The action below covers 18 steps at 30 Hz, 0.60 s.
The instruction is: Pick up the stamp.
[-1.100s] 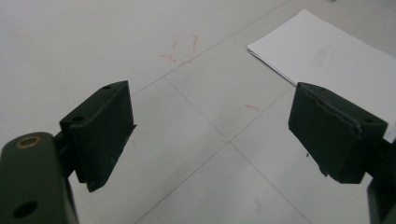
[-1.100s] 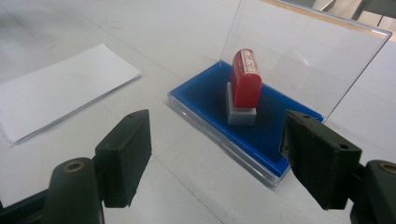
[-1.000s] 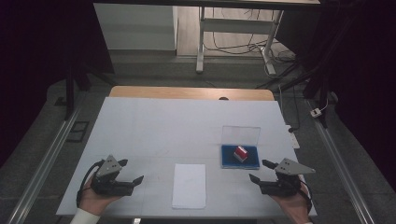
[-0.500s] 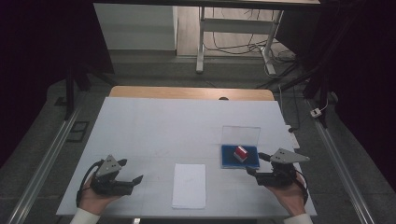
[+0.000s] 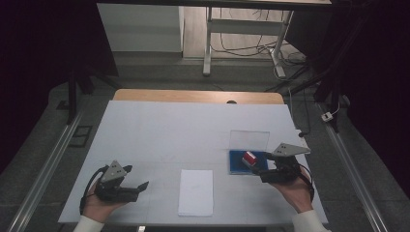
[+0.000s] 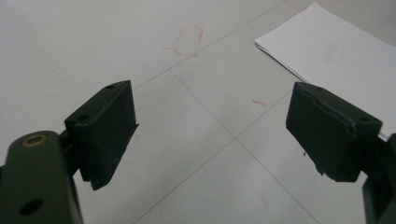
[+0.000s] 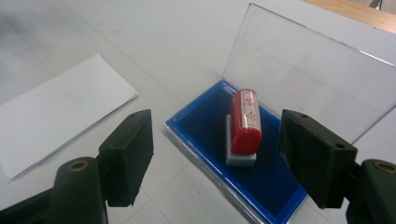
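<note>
**Stamp dead ahead of your right tool, jaws spread to either side of it**

Your right tool (image 5: 263,170) is the one placed for the pickup. In the right gripper view the red stamp (image 7: 245,122) sits between the lines of the two spread jaws and a little beyond their tips, so the thing lies straight ahead and slightly down. Nothing is pinched yet. The stamp stands on its grey base on the blue ink pad (image 7: 219,140), inside the open case whose clear lid (image 7: 303,74) rises behind it. The stamp's long axis runs away from you, roughly along your line of approach, so I judge that closing the jaws would grip it across its narrow sides. Watch the lid: it stands just behind the stamp.

Your left tool (image 5: 126,186) rests well apart on the near left of the worktop (image 5: 193,130), jaws spread and holding nothing, pointed toward the white sheet of paper (image 5: 196,192) that lies between your two hands.

Writing: the stamp's top carries a label with red characters, too small to read. The paper shows faint print, also illegible. Faint red marks are on the worktop.
</note>
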### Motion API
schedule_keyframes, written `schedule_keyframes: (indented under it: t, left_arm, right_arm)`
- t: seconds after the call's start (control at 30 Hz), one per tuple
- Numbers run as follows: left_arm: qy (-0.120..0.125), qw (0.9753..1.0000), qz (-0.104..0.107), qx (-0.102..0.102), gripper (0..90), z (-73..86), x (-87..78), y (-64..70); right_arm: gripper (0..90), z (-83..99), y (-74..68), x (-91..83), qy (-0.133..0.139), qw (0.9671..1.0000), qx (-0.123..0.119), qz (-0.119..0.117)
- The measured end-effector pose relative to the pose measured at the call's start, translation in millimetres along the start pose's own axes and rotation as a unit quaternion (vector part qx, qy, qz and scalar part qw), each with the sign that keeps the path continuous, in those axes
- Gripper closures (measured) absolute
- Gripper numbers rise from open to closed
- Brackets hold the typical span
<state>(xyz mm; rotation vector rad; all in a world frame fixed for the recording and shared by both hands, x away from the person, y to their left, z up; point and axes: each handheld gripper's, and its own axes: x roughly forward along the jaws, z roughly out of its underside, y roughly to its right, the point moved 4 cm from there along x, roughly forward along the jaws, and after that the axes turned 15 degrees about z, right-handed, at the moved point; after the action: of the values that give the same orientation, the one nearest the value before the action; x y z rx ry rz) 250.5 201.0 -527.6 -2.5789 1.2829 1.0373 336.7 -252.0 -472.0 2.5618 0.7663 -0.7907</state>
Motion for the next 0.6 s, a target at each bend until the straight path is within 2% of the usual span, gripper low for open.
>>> schedule_keyframes:
  t: [0.23,0.43,0.6]
  left_arm:
    - [-0.003,1.0,-0.001,-0.002,16.7,1.0,1.2,-0.8]
    - [-0.005,1.0,-0.003,-0.004,16.9,1.7,1.9,-1.2]
    - [-0.006,1.0,-0.003,-0.007,17.1,2.4,2.4,-1.8]
  right_arm:
    - [27.5,-9.6,-0.1,10.9,-0.012,0.9999,0.008,0.002]
    - [28.3,-13.4,-0.4,29.3,-0.044,0.9988,0.003,0.018]
    - [29.4,-12.8,3.1,36.5,-0.054,0.998,0.009,0.03]
